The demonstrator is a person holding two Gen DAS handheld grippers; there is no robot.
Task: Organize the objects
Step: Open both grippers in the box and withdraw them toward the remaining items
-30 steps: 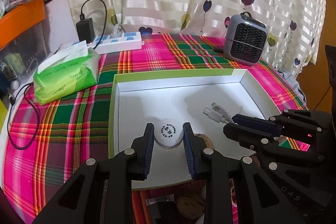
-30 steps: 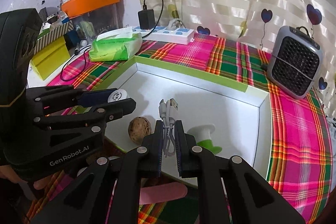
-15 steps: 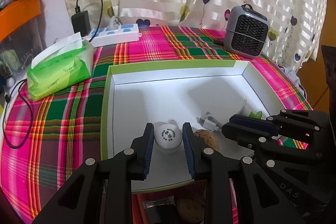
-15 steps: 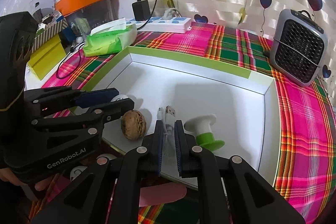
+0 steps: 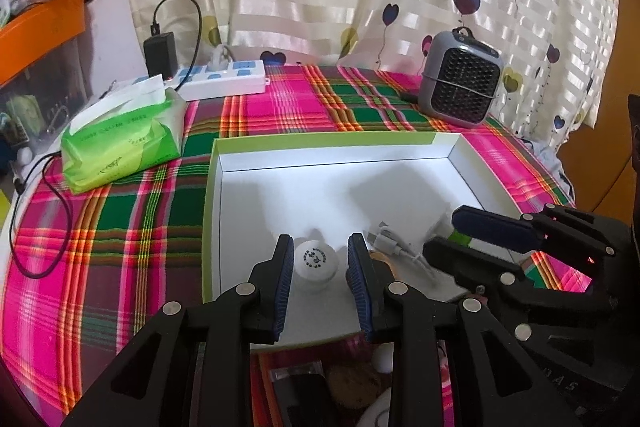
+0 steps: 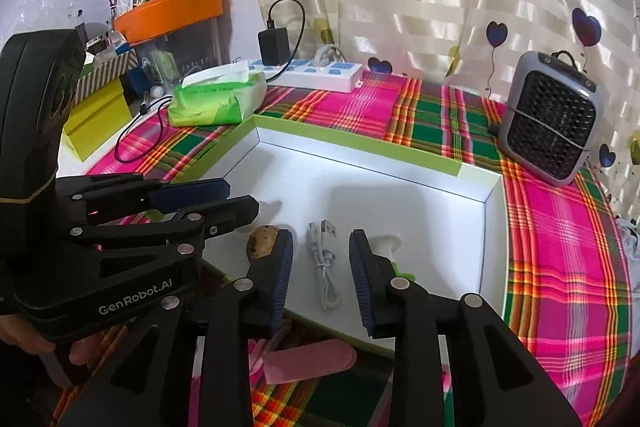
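Note:
A white box with a green rim (image 5: 320, 143) (image 6: 360, 143) lies on the plaid table. My left gripper (image 5: 320, 267) is open, its fingers apart from a white ping-pong ball (image 5: 315, 261) resting on the box floor between them. My right gripper (image 6: 320, 259) is open around a white USB cable (image 6: 324, 263) lying on the box floor. A walnut (image 6: 262, 245) sits left of the cable and a white and green object (image 6: 386, 247) right of it, both in the box. The cable also shows in the left wrist view (image 5: 394, 249).
A green tissue pack (image 5: 120, 143), a white power strip (image 5: 224, 79) with a black charger and a grey mini heater (image 5: 460, 85) stand beyond the box. A pink strip (image 6: 310, 361) and other small items lie in front of the box. Curtains hang behind.
Both grippers have opened. The ball and the cable have been let go and now lie on the box floor. Both grippers have pulled back a little.

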